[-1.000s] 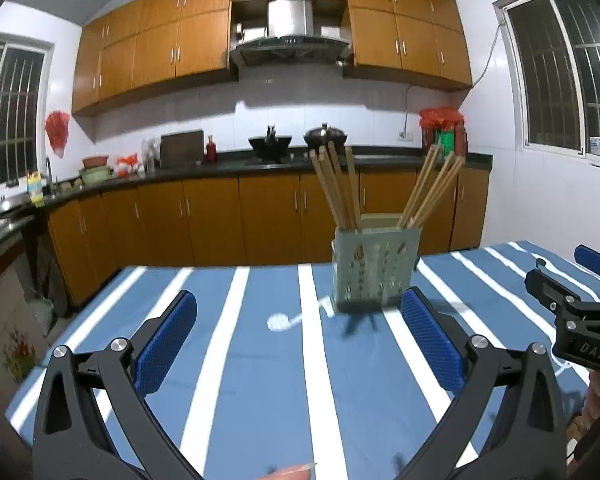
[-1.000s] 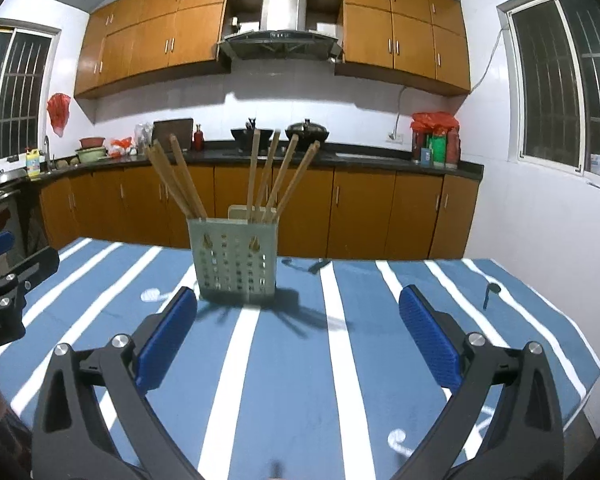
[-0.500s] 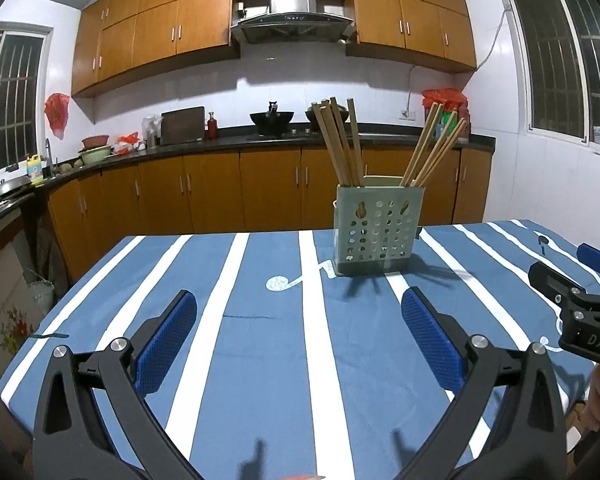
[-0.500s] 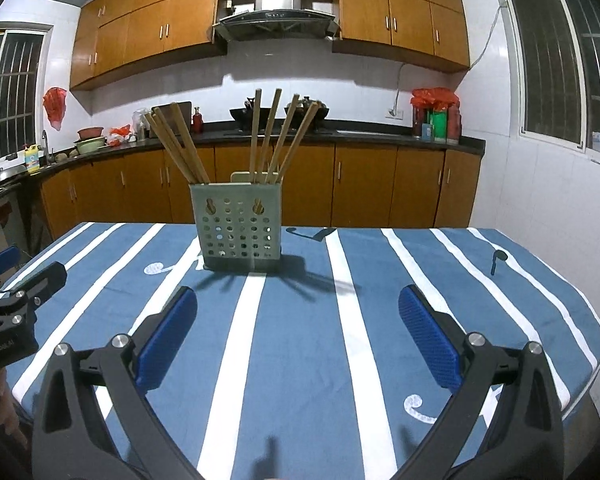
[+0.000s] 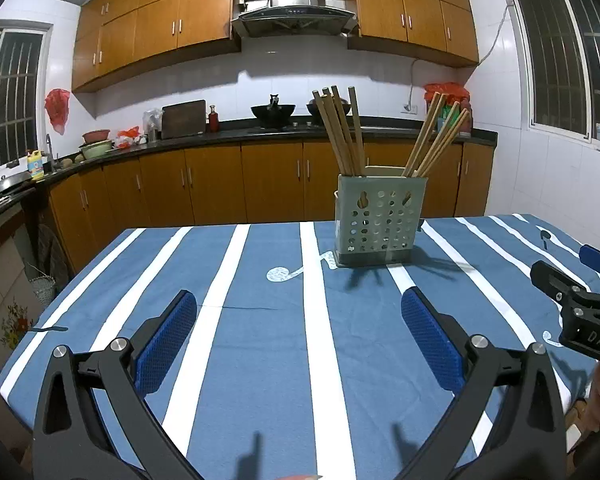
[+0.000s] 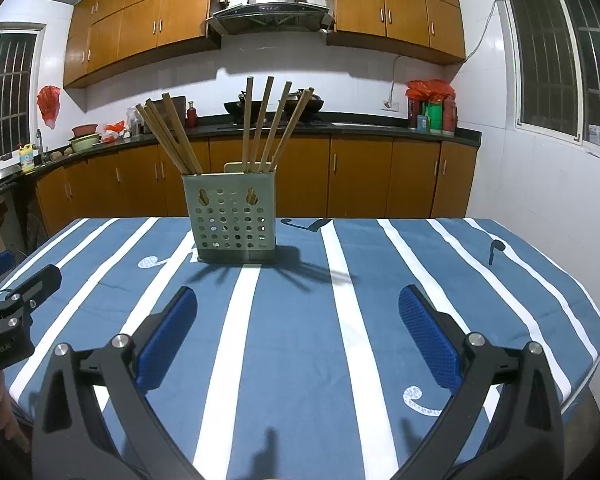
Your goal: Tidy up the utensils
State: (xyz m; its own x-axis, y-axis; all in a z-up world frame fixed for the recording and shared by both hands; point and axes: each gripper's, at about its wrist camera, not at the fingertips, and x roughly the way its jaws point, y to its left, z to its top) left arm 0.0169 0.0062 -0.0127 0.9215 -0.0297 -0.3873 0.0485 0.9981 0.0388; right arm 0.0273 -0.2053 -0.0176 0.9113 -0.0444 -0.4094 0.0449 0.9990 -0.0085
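Plenty of bare striped tablecloth (image 6: pixel 300 340) is seen in front of both claws — nothing is lying between either one and the holder, and the table's far edge is found just behind the holder, with the kitchen cabinets (image 5: pixel 220 184) well beyond it. On the right claw's right side the cloth's edge is seen dropping off near the white wall.

The left gripper (image 5: pixel 298 322) is held wide open, with nothing caught between its blue pads (image 5: pixel 168 336) and nothing touched. Same story for the right gripper (image 6: pixel 298 320) — spread wide, empty, held above the cloth.

The pale green perforated utensil holder (image 5: pixel 380 220) is stood upright ahead of the left claw and a bit to its right; from the right claw it is ahead and slightly left. Wooden chopsticks (image 6: pixel 260 124) are kept in it in two bunches, fanned outward.
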